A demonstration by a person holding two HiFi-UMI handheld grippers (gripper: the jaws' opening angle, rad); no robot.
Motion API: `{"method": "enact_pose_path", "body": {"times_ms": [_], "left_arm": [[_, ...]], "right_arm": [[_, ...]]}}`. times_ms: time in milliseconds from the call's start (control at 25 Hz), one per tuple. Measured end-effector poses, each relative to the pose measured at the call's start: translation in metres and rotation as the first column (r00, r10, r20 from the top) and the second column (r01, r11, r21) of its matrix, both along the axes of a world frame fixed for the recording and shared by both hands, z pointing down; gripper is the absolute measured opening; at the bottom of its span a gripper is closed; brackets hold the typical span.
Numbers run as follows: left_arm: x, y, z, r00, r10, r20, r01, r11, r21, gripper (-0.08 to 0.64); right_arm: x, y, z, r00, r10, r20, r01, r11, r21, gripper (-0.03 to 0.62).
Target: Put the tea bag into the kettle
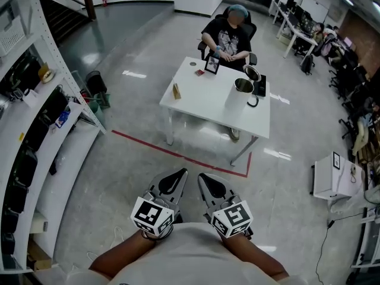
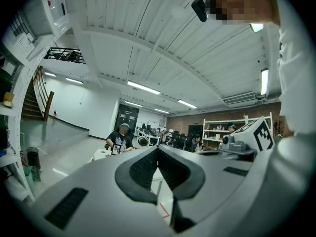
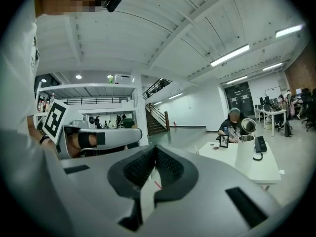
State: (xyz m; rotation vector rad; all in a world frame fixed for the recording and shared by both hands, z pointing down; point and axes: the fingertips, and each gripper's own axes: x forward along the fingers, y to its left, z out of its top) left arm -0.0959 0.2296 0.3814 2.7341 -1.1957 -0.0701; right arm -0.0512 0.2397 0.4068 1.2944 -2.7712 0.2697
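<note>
A white kettle point(image 1: 240, 95) with its lid flipped open stands on the far white table point(image 1: 202, 103); it also shows in the right gripper view point(image 3: 245, 151). A small tan thing point(image 1: 176, 91) stands near the table's left edge; whether it is the tea bag I cannot tell. My left gripper point(image 1: 176, 180) and right gripper point(image 1: 208, 183) are held side by side close to my body, well short of the table. Each is shut with nothing between its pads, as the left gripper view point(image 2: 157, 149) and right gripper view point(image 3: 156, 149) show.
A person point(image 1: 228, 37) sits behind the table, with a small picture frame point(image 1: 211, 64) and the kettle's black base point(image 1: 259, 86) in front. Red tape point(image 1: 178, 156) marks the floor before the table. Shelves point(image 1: 35, 129) line the left; a white box point(image 1: 332, 177) stands right.
</note>
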Motion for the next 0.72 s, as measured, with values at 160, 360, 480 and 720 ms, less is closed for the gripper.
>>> {"method": "enact_pose_path", "body": {"times_ms": [160, 360, 480, 720], "left_arm": [[-0.021, -0.011, 0.006, 1.000, 0.004, -0.011, -0.004, 1.000, -0.023, 0.009], [-0.038, -0.025, 0.018, 1.000, -0.009, -0.009, 0.008, 0.999, -0.047, 0.009], [-0.047, -0.033, 0.025, 1.000, -0.021, -0.007, 0.021, 0.998, -0.067, 0.008], [-0.057, -0.058, 0.023, 0.999, -0.038, 0.017, 0.039, 0.997, -0.070, 0.009]], "right_arm": [[-0.022, -0.015, -0.003, 1.000, -0.003, -0.011, 0.003, 1.000, 0.008, 0.012], [-0.038, -0.030, 0.002, 1.000, -0.003, -0.013, 0.004, 1.000, 0.008, 0.012], [-0.046, -0.042, 0.006, 1.000, -0.017, -0.012, 0.017, 1.000, 0.005, 0.012], [-0.050, -0.074, 0.005, 1.000, -0.024, 0.010, 0.024, 1.000, -0.004, 0.012]]}}
